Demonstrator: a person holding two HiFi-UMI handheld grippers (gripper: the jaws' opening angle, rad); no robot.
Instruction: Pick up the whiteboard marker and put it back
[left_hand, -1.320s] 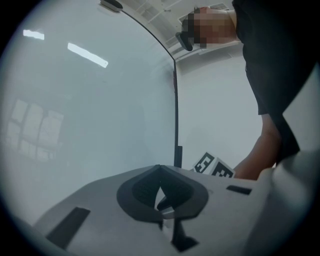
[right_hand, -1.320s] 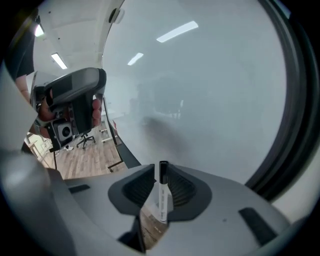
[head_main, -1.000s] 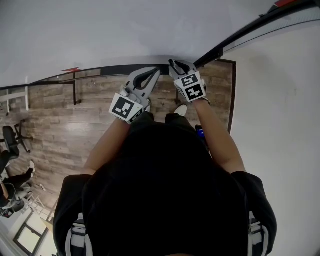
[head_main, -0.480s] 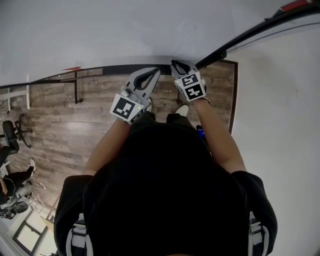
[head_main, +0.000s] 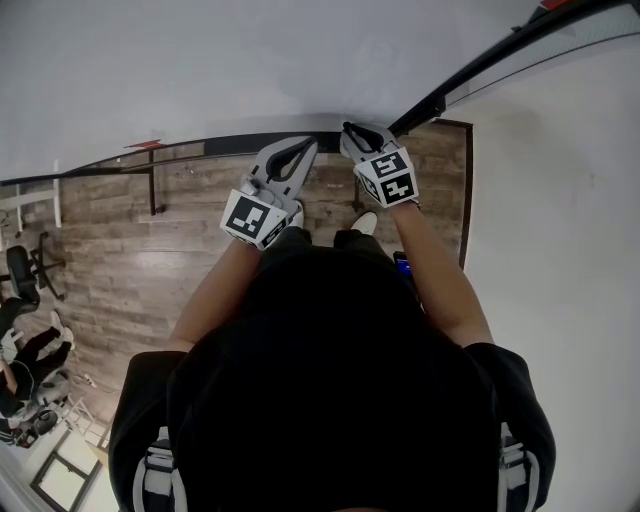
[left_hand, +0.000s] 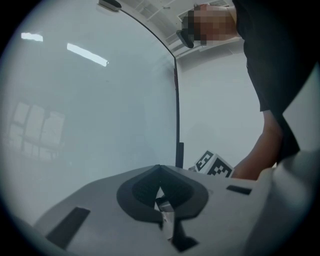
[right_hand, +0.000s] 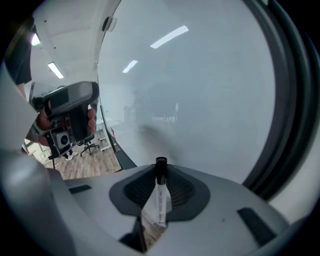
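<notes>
We face the whiteboard. Our left gripper is pressed together and holds nothing. Our right gripper has just been closing and pinches the whiteboard marker between its 2 jaws. The marker lies lengthwise along them, black cap toward the board, its label print too small to read.

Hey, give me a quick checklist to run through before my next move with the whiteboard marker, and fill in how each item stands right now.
1. The whiteboard marker sits between the right gripper fingers, which have just been closing: ok.
2. Grip firm enough to carry it: cannot tell.
3. The left gripper is empty, fingers together: ok.
4. Left gripper clear of the right: ok.
5. Return spot by the whiteboard in view: cannot tell.
</notes>
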